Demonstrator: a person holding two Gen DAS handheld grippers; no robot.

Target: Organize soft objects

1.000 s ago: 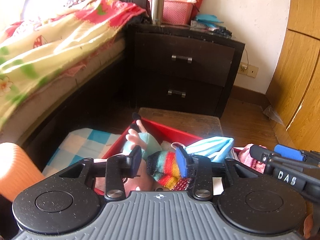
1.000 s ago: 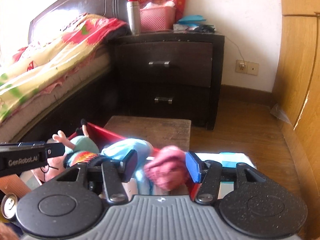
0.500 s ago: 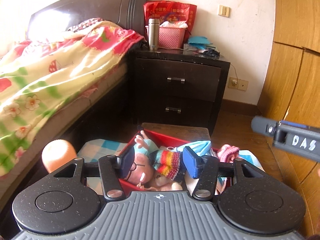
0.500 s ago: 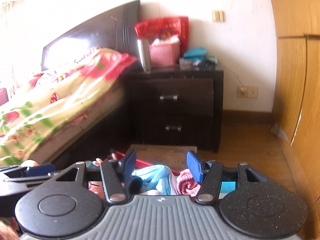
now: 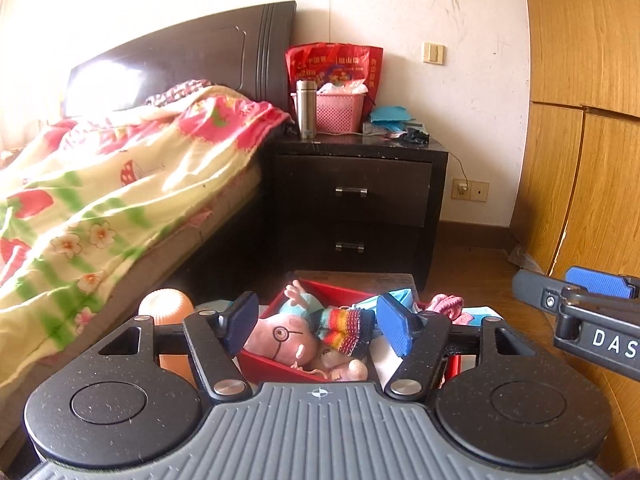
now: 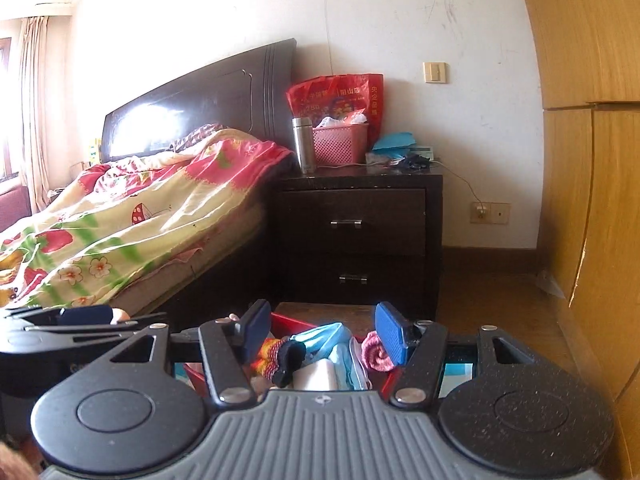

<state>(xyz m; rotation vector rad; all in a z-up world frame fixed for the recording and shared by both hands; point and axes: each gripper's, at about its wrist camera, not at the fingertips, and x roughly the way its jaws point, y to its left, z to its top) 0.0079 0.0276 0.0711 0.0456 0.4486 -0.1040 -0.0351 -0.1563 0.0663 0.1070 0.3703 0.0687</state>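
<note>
A red box point(image 5: 336, 290) on the floor holds a pink plush pig with glasses point(image 5: 280, 340), a rainbow-striped knit piece point(image 5: 346, 328) and a light blue cloth point(image 5: 396, 296). A pink knit piece point(image 5: 446, 306) lies at the box's right edge. My left gripper point(image 5: 318, 326) hovers above and short of the box, its jaws opening with nothing between them. My right gripper point(image 6: 323, 330) is open and empty too, held back from the box point(image 6: 290, 322), with the striped knit point(image 6: 276, 356), blue cloth point(image 6: 324, 338) and pink knit point(image 6: 376, 354) below it.
A dark nightstand point(image 5: 352, 196) with a pink basket and a steel flask stands behind the box. The bed with its flowered quilt point(image 5: 120, 184) runs along the left, and a wooden wardrobe point(image 5: 580, 160) lines the right. An orange ball point(image 5: 166, 306) sits left of the box.
Both grippers have drawn back and up from the box. The left jaws have widened. The pink knit piece that was between the right fingers now lies at the box's right edge.
</note>
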